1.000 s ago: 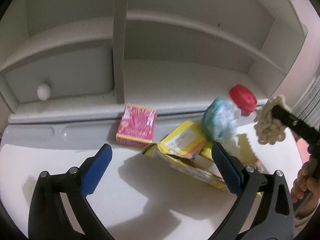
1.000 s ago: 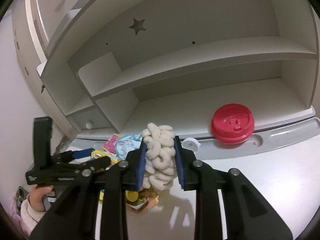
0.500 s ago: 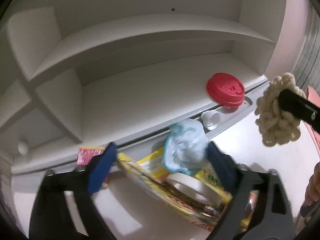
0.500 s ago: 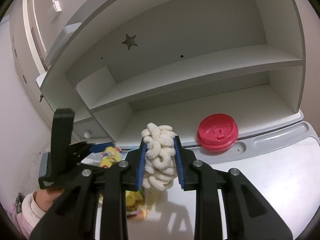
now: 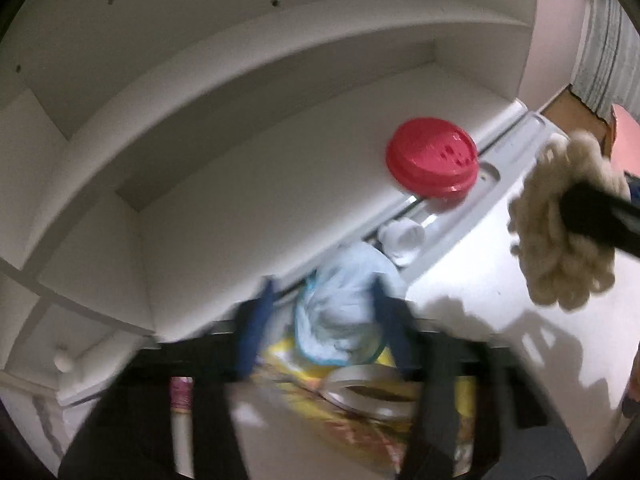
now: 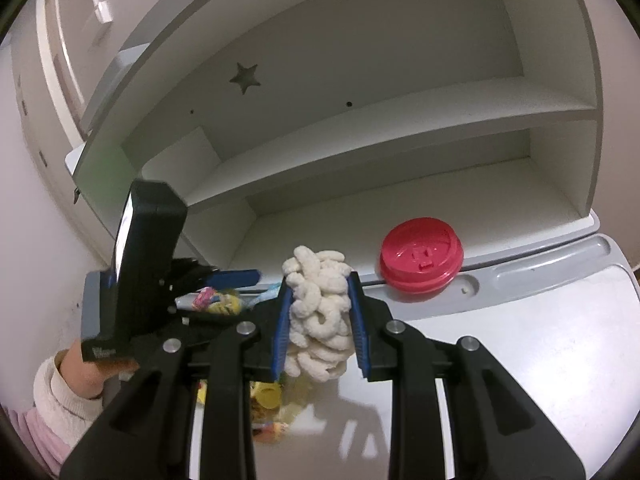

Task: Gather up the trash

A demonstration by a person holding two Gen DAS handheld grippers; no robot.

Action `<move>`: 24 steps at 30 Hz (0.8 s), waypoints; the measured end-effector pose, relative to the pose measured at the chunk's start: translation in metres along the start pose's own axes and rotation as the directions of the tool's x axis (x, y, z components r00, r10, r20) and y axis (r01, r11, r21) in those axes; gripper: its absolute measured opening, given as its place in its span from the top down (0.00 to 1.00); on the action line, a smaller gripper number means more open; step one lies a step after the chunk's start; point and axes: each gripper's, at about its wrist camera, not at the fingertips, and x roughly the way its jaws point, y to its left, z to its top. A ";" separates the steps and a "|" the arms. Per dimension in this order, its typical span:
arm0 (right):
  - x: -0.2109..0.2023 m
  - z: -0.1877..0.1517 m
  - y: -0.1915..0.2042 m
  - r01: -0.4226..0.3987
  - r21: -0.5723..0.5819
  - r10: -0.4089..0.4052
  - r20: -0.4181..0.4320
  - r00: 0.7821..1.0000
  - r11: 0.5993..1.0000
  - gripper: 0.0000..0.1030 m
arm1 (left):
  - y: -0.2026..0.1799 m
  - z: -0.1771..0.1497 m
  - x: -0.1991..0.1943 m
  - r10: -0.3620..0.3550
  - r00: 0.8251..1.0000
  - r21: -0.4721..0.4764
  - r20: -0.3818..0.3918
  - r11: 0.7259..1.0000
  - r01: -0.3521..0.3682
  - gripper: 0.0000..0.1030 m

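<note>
- Left gripper (image 5: 320, 322): jaws have just been closing; a crumpled light-blue wad (image 5: 344, 304) sits between the blue pads and fills the gap, so it reads as pinched. View is blurred.
- Blue wad lies on top of a yellow wrapper (image 5: 360, 408) at the back of the white counter (image 6: 540, 352), beside a roll of tape (image 5: 368, 390).
- Right gripper (image 6: 318, 322): clamped on a cream knotted bundle (image 6: 318, 312), held above the counter.
- Red cup lid (image 6: 421, 260) rests on the lower shelf edge (image 6: 520, 196), well apart from both grippers.
- White cap (image 5: 402, 236) sits in the counter's grey rear tray.
</note>
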 end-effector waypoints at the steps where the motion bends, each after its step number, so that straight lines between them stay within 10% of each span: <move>1: 0.000 0.000 0.001 0.000 -0.004 0.000 0.001 1.000 1.000 0.74 | 0.004 0.001 -0.002 -0.016 1.000 -0.012 0.007 1.000 0.016 0.97; 24: 0.011 -0.003 -0.002 0.014 0.005 -0.014 -0.021 1.000 1.000 0.74 | 0.048 -0.023 -0.092 0.044 0.978 -0.215 0.204 0.977 0.001 1.00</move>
